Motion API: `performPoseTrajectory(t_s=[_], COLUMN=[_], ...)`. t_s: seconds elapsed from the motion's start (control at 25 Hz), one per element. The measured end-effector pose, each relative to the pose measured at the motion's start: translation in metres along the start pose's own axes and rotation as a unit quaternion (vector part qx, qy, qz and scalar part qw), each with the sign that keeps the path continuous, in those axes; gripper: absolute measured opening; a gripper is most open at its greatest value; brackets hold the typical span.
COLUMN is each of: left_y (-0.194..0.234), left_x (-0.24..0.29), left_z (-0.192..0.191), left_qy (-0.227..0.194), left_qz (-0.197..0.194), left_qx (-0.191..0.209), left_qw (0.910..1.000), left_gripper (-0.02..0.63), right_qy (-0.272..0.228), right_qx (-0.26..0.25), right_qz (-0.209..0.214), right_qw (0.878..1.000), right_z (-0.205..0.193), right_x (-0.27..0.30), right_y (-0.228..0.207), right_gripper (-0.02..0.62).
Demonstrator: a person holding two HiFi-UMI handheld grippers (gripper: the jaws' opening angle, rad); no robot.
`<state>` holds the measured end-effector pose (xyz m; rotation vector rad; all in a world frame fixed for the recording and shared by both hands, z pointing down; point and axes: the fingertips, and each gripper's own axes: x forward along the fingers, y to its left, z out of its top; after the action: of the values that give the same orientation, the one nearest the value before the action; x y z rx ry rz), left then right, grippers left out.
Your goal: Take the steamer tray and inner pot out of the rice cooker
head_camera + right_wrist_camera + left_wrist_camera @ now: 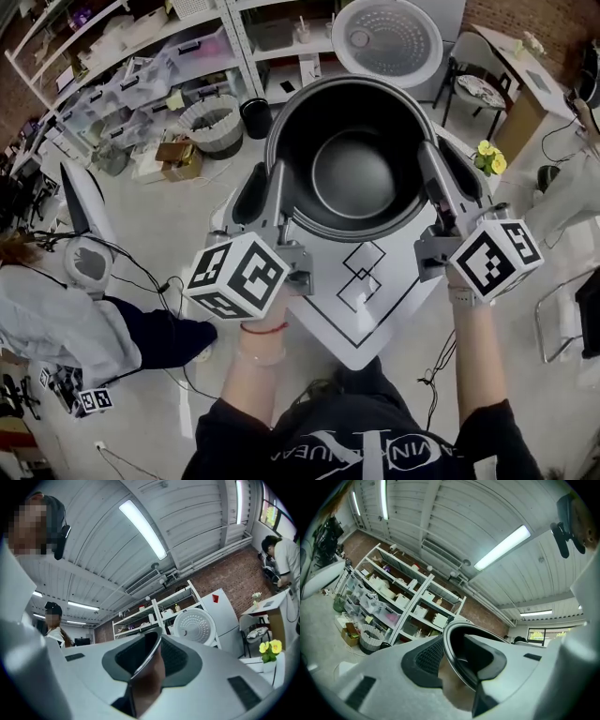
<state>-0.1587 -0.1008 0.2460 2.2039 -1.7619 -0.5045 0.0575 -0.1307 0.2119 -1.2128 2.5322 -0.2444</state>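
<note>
Left gripper (265, 192) and right gripper (445, 178) are clamped on opposite sides of the inner pot (354, 173) rim, holding it over the white table (375, 323). Pot body hides the surface beneath; table edges sit close.

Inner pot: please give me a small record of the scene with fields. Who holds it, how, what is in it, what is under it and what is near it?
pot: dark, mouth up, nothing inside
left gripper: shut on the pot's left rim, one jaw inside, one outside
right gripper: shut on the right rim, the same way
under: white table with diamond marks
near: yellow flowers at the table's right edge; white perforated disc beyond the pot
</note>
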Motion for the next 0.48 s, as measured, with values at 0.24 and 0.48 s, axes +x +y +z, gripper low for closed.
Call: performPoseTrajectory(t_s=[0.24,0.48], left_y=[0.007,0.014], left_x=[-0.038,-0.063], left_z=[-0.033,-0.07], left_qy=[0.03,0.064], left_qz=[-0.001,0.004], left_qx=[-0.016,-0.022], left_qw=[0.9994,0.9977], left_gripper=[0.118,0.118], right_qy=[0.019,0.045], right_qx=[0.014,0.032], right_qz=[-0.02,-0.037], right_qw=[1.0,0.998], right_z=[-0.033,-0.07], right_x=[-0.04,-0.073], right_y=[0.014,0.016], right_gripper=[0.087,0.091])
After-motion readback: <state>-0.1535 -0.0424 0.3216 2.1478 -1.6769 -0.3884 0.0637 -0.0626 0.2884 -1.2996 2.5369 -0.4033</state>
